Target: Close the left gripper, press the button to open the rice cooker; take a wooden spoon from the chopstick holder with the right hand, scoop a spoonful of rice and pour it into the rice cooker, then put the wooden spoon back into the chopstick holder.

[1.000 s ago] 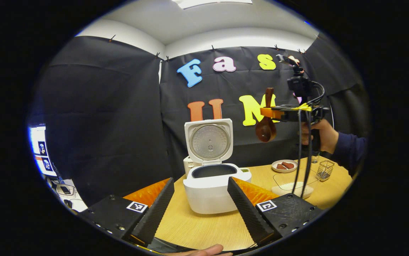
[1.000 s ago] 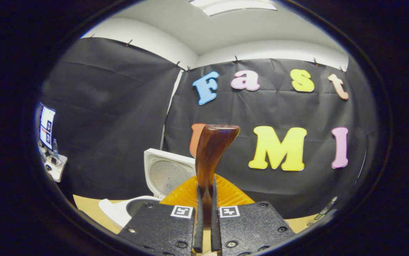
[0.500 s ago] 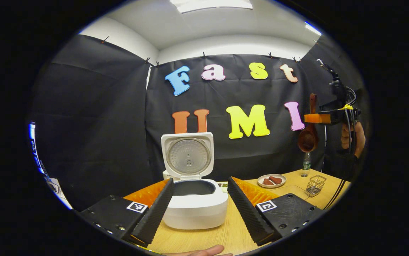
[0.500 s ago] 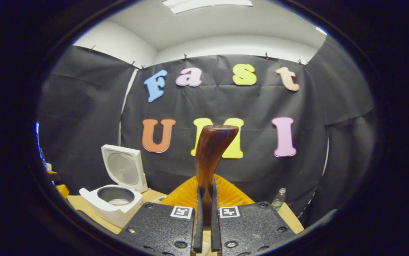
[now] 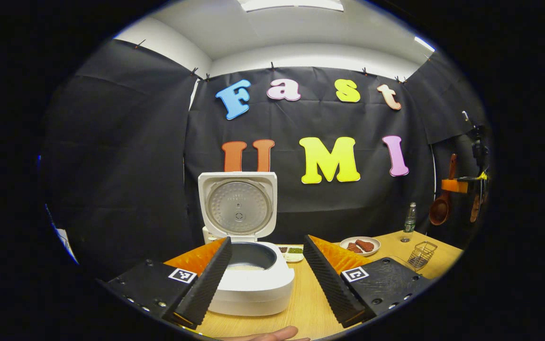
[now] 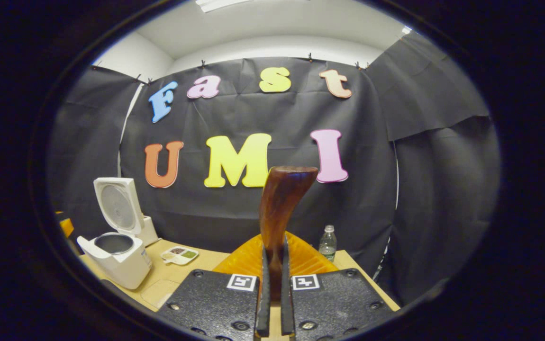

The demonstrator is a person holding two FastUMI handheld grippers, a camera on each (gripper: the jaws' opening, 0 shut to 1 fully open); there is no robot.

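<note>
The white rice cooker stands on the wooden table with its lid up, and something pale lies in the pot. My left gripper is open in front of it, holding nothing, with a finger on each side of the cooker. Far right and above the table, my right gripper holds the wooden spoon bowl down. In the right gripper view the spoon's brown handle stands upright with the right gripper shut on it. The wire chopstick holder stands on the table below the spoon. The cooker sits far left.
A plate of brown pieces, a small divided dish and a bottle stand toward the back of the table. The bottle and divided dish also show beyond the spoon. A fingertip shows at the bottom edge.
The right gripper has carried the spoon rightward and lower, away from the cooker toward the table's right end. The left gripper stays open, facing the cooker.
</note>
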